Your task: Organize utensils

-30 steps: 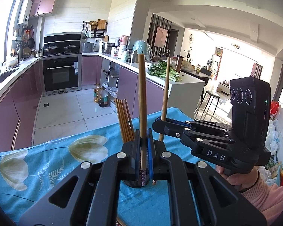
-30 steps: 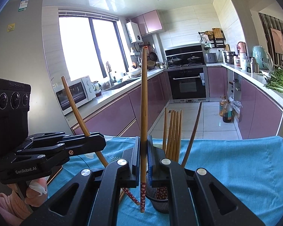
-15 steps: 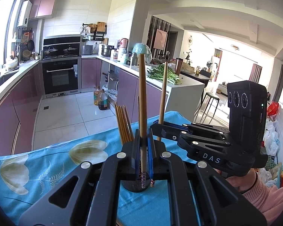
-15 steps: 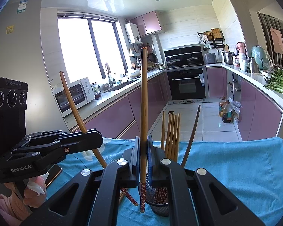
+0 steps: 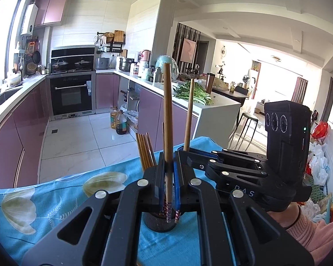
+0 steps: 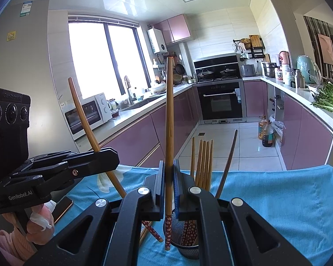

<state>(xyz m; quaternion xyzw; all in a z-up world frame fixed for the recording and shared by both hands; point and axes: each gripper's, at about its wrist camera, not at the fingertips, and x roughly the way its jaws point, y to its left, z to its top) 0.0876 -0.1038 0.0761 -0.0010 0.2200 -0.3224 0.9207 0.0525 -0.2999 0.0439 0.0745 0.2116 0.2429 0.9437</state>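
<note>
My left gripper (image 5: pixel 168 173) is shut on a wooden chopstick (image 5: pixel 167 115), held upright over a dark mesh utensil holder (image 5: pixel 158 222). My right gripper (image 6: pixel 168 177) is shut on another upright chopstick (image 6: pixel 169 119), its patterned tip beside the holder (image 6: pixel 188 247). Several chopsticks (image 6: pixel 203 161) stand in the holder. The right gripper (image 5: pixel 186 153) shows in the left wrist view, right of mine. The left gripper (image 6: pixel 113 155) shows in the right wrist view with its slanted chopstick (image 6: pixel 86 124).
A blue flowered cloth (image 5: pixel 55 197) covers the table. A phone (image 6: pixel 62 206) lies on the cloth near the left hand. Purple kitchen cabinets (image 6: pixel 142 137) and an oven (image 5: pixel 72 97) stand behind.
Both grippers have lowered a little with their chopsticks toward the holder. The chopstick tips sit lower against it than before.
</note>
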